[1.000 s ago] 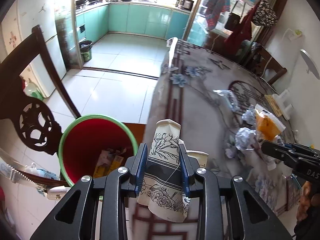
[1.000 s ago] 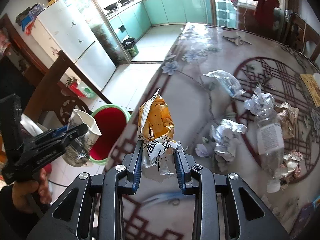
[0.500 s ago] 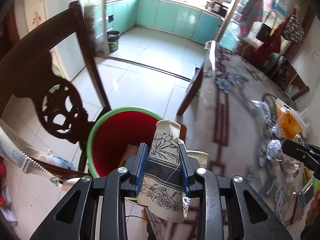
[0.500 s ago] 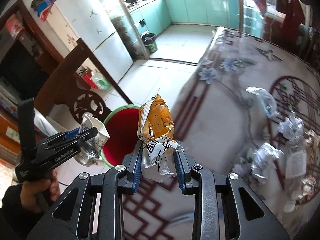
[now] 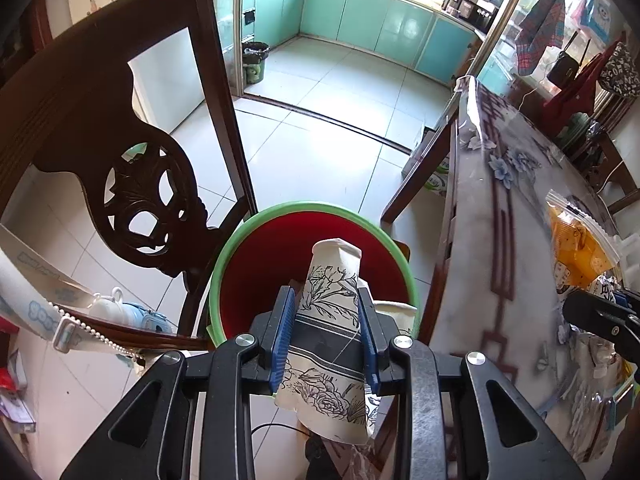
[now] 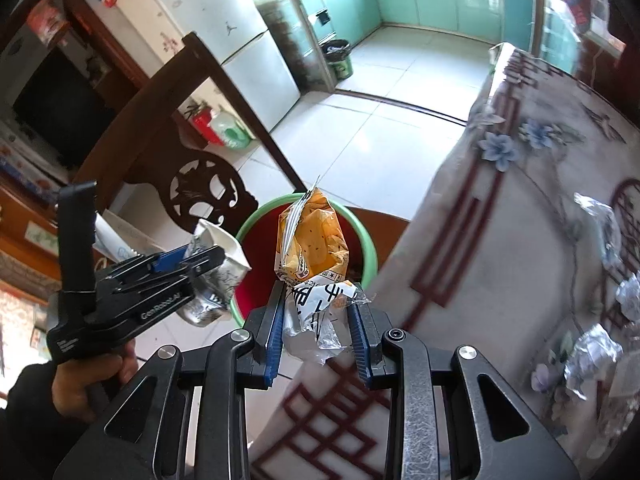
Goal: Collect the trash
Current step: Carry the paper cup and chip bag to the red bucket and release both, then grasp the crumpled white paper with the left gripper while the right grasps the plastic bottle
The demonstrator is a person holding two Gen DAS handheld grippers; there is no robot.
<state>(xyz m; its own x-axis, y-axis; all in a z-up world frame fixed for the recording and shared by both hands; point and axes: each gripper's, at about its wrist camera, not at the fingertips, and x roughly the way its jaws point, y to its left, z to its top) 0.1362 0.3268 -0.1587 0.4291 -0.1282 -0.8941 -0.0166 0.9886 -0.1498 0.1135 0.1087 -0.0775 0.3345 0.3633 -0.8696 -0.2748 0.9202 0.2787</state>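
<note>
My left gripper (image 5: 325,334) is shut on a crushed paper cup (image 5: 330,312) printed with black flowers, hanging over the red bin with a green rim (image 5: 256,248) on the floor. In the right wrist view the same left gripper (image 6: 200,258) holds the cup (image 6: 222,258) beside the bin (image 6: 370,256). My right gripper (image 6: 318,334) is shut on an orange and white snack wrapper (image 6: 312,248), at the table's edge near the bin. That wrapper (image 5: 576,252) also shows at the right of the left wrist view.
A dark carved wooden chair (image 5: 132,184) stands left of the bin. The table with a flowered cloth (image 6: 520,220) carries several crumpled foil and plastic scraps (image 6: 592,344). A second cup's rim (image 5: 394,312) shows behind the left fingers. Tiled floor (image 5: 320,148) runs toward the kitchen.
Both grippers have swung left from over the table toward the bin, keeping hold of the cup and the wrapper. The bin now lies directly under the cup.
</note>
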